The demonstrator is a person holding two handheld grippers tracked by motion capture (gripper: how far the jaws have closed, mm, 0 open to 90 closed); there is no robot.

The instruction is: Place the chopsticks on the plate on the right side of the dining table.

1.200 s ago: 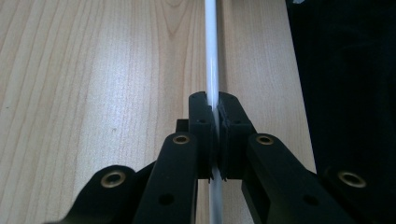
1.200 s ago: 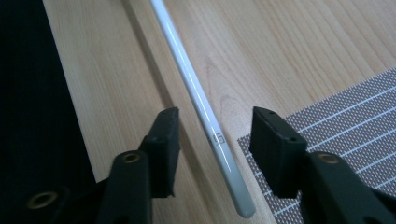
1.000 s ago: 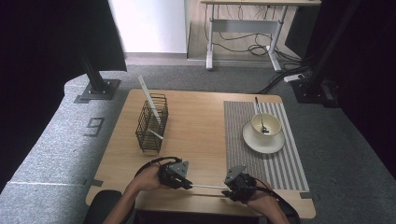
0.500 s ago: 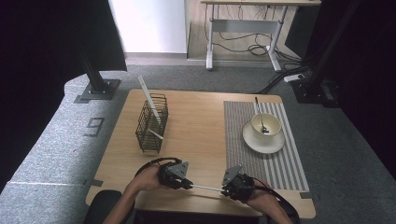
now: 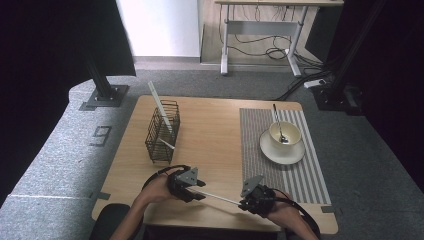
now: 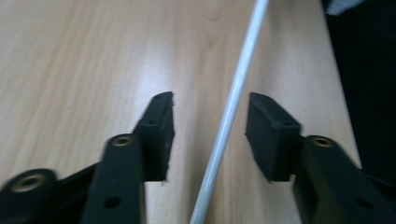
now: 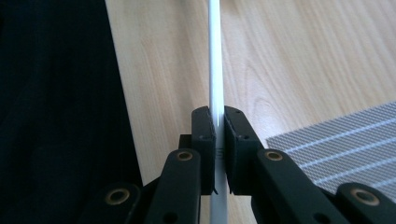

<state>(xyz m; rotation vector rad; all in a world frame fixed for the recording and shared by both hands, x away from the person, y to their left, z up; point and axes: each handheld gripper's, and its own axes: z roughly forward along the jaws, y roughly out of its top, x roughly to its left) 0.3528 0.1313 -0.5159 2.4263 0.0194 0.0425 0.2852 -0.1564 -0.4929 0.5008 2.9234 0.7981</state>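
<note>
Jaws of the left gripper have just been opening, pads clear of the white stick between them. Rightward, above the table's near edge, the right gripper clamps that stick.

Right gripper — jaws clamped on white rod, which runs far over wooden table; striped grey mat at right — near edge.

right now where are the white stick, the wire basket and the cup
white stick (image 5: 220, 197), high view, mid-shaft between the grippers
wire basket (image 5: 161, 145), high view, front wall
cup (image 5: 291, 131), high view, rim
</note>
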